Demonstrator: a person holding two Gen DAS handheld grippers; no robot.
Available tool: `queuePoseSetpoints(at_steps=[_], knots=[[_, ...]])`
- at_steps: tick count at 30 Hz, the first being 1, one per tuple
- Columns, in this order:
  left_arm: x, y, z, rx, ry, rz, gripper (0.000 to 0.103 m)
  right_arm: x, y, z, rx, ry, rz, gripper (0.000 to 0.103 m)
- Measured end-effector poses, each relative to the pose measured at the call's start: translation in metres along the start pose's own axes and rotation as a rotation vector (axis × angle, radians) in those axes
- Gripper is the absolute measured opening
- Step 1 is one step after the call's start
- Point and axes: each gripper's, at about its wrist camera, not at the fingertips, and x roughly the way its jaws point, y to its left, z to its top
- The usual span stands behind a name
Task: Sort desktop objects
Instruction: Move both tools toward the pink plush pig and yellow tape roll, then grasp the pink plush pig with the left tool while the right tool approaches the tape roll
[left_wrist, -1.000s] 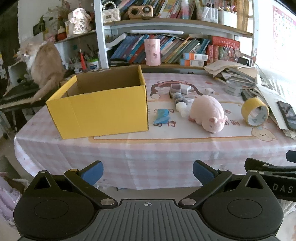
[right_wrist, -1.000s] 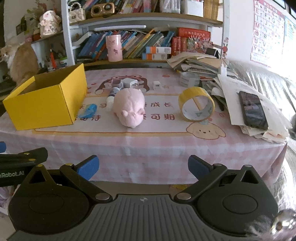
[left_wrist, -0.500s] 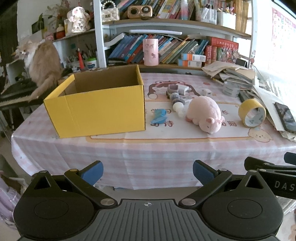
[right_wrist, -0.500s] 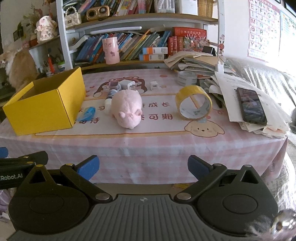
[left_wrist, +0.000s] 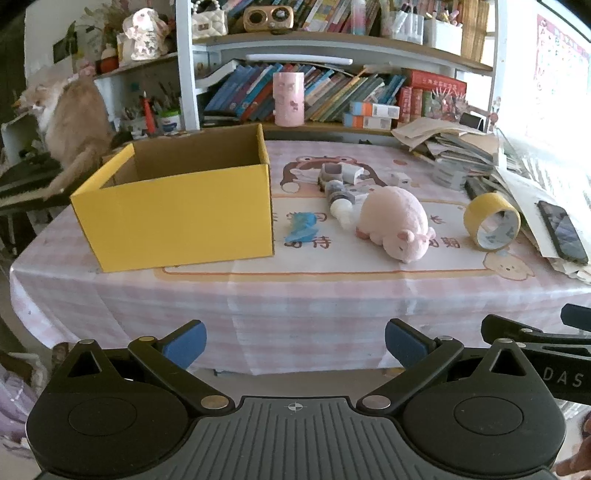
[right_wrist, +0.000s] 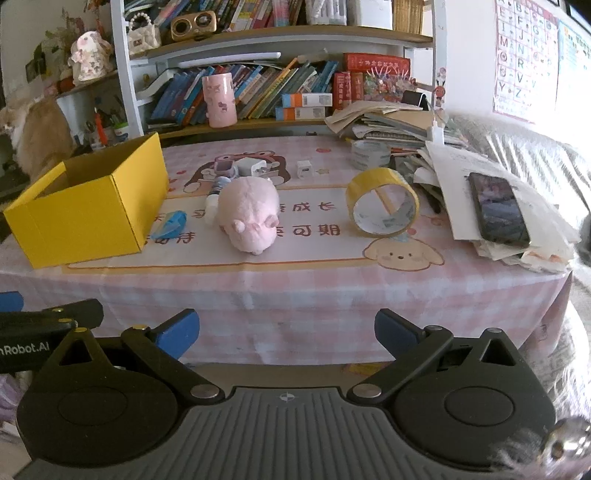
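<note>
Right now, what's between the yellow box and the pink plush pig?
A small blue item lies on the mat between the yellow box and the pink plush pig, nearer the box. Both wrist views show it.

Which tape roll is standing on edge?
The yellow tape roll, by the plush pig, shows its open core. The grey roll behind lies flat against the paper pile.

Both grippers are matte black plastic: the left gripper (left_wrist: 295, 339) and right gripper (right_wrist: 287, 331) carry blue fingertip pads (left_wrist: 184, 339), silver pivot screws, ribbed grey centre plates, round housings and white lettering.
</note>
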Motion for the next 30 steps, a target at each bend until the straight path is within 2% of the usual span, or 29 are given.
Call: queuePoseSetpoints(at_steps=[4, 9, 13, 23, 30], knots=[[0.006, 0.0, 0.004, -0.04, -0.002, -0.034, 0.103, 0.006, -0.007, 0.002, 0.002, 0.018, -0.001, 0.103], [0.015, -0.015, 0.011, -0.035, 0.002, -0.025, 0.103, 0.013, -0.022, 0.011, 0.005, 0.009, -0.024, 0.103], [0.025, -0.025, 0.018, -0.064, 0.002, -0.051, 0.103, 0.023, -0.035, 0.019, -0.004, 0.027, -0.041, 0.103], [0.057, -0.061, 0.038, -0.075, 0.013, -0.049, 0.103, 0.054, -0.074, 0.046, -0.022, 0.045, -0.04, 0.102], [0.076, -0.081, 0.052, -0.092, 0.024, -0.021, 0.103, 0.083, -0.096, 0.067, -0.037, 0.058, -0.027, 0.102]])
